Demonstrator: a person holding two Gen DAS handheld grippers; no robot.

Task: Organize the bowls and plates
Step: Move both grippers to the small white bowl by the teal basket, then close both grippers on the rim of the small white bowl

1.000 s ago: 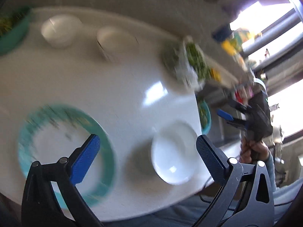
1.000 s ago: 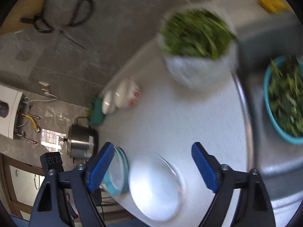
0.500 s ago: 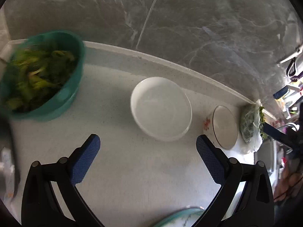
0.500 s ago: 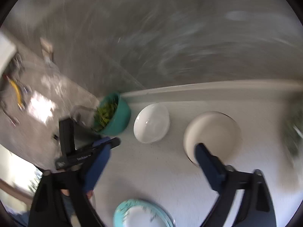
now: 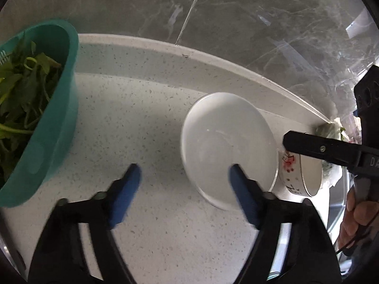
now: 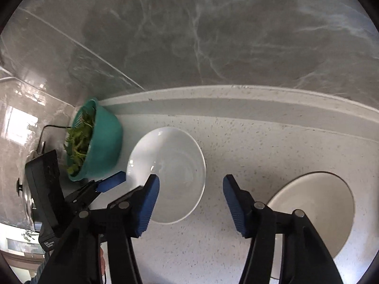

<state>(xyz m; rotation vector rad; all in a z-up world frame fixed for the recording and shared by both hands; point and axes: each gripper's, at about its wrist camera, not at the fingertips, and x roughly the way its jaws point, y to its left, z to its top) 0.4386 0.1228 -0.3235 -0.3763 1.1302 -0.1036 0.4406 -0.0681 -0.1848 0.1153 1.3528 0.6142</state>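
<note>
Both grippers carry nothing: my left gripper (image 5: 182, 184) and right gripper (image 6: 189, 198) have just been closing, jaws part open with no rim pinched. Beyond them, the white bowl (image 6: 165, 175) sits loose on the counter (image 6: 260, 142), the patterned bowl (image 5: 300, 172) just beside it. Farther back stands the teal colander (image 6: 104, 142) of greens. I judge nothing stacked yet; organizing barely begun.
</note>
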